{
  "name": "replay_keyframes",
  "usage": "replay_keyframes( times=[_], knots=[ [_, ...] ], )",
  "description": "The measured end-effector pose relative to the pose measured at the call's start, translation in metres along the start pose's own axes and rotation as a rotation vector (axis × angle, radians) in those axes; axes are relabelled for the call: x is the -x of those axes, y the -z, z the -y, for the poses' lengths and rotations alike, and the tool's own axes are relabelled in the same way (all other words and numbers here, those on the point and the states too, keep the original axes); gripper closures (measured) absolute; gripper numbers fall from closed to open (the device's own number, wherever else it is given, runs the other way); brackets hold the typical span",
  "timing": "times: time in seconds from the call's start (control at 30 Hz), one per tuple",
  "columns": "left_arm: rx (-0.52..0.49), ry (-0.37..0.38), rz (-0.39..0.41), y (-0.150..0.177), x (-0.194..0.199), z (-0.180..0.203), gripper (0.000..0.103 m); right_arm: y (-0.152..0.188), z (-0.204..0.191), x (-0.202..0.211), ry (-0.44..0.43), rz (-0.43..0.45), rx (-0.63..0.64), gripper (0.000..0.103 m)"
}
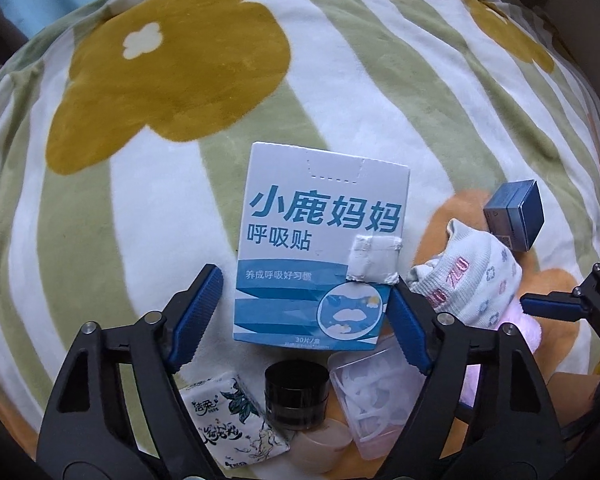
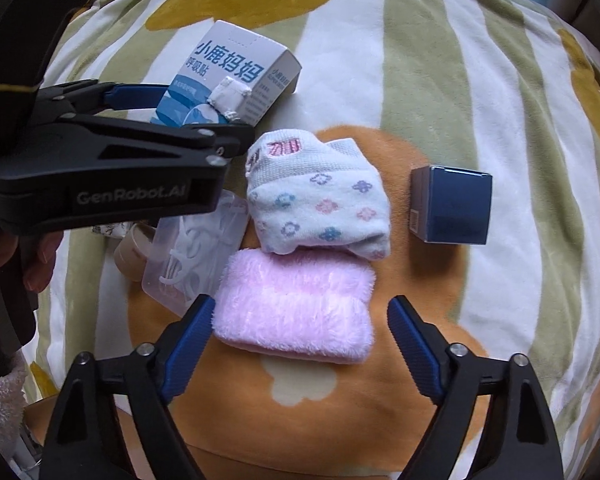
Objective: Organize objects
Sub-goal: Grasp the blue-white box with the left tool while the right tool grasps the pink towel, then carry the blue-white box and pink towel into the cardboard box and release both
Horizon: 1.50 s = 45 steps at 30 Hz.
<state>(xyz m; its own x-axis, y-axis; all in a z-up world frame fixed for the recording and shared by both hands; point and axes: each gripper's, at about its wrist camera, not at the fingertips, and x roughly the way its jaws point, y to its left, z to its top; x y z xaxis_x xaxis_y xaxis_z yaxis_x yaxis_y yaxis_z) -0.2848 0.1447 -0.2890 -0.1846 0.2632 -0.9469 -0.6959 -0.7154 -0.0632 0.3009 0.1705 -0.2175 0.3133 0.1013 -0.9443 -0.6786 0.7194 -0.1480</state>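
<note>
Cardboard, blue-and-white rectangular box (image 1: 320,248): lies on the striped fleece blanket (image 1: 380,80), light and stiff, best gripped across its long side edges. Pink plush folded cloth (image 2: 296,304): beside it, soft and compressible. Left claw (image 1: 304,316) straddles the box, right claw (image 2: 300,344) the cloth; both spread, no pinch seen.

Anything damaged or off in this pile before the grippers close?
Yes: the white and blue box has a crumpled patch of white tape stuck over its front near the right edge, as if torn and patched. It also lies askew on the blanket. Everything else looks intact.
</note>
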Motion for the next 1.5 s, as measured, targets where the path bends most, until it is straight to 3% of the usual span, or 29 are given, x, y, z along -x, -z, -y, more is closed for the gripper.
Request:
replay_keyframes(
  times=[0.07, 0.6, 0.87, 1.03, 1.23, 1.3, 1.5],
  knots=[
    [-0.018, 0.011, 0.000, 0.000, 0.000, 0.003, 0.038, 0.000, 0.003, 0.001, -0.021, -0.003, -0.004, 0.031],
    [-0.035, -0.002, 0.036, 0.005, 0.020, 0.002, 0.038, -0.006, 0.054, 0.024, -0.086, 0.009, -0.042, 0.056],
    [-0.004, -0.019, 0.056, 0.022, 0.049, 0.000, 0.038, 0.005, 0.086, 0.064, -0.134, 0.031, -0.039, 0.061],
    [0.023, -0.033, 0.090, 0.036, 0.089, 0.004, 0.038, 0.035, 0.059, 0.114, -0.132, 0.086, -0.002, 0.062],
    [0.055, -0.060, 0.147, 0.056, 0.152, 0.016, 0.038, 0.044, 0.022, 0.134, -0.122, 0.157, 0.058, 0.062],
    [0.073, -0.063, 0.169, 0.068, 0.174, 0.022, 0.038, 0.058, 0.000, 0.141, -0.121, 0.180, 0.083, 0.062],
    [0.126, -0.097, 0.224, 0.117, 0.241, 0.041, 0.038, 0.105, -0.013, 0.181, -0.127, 0.228, 0.154, 0.062]
  ],
)
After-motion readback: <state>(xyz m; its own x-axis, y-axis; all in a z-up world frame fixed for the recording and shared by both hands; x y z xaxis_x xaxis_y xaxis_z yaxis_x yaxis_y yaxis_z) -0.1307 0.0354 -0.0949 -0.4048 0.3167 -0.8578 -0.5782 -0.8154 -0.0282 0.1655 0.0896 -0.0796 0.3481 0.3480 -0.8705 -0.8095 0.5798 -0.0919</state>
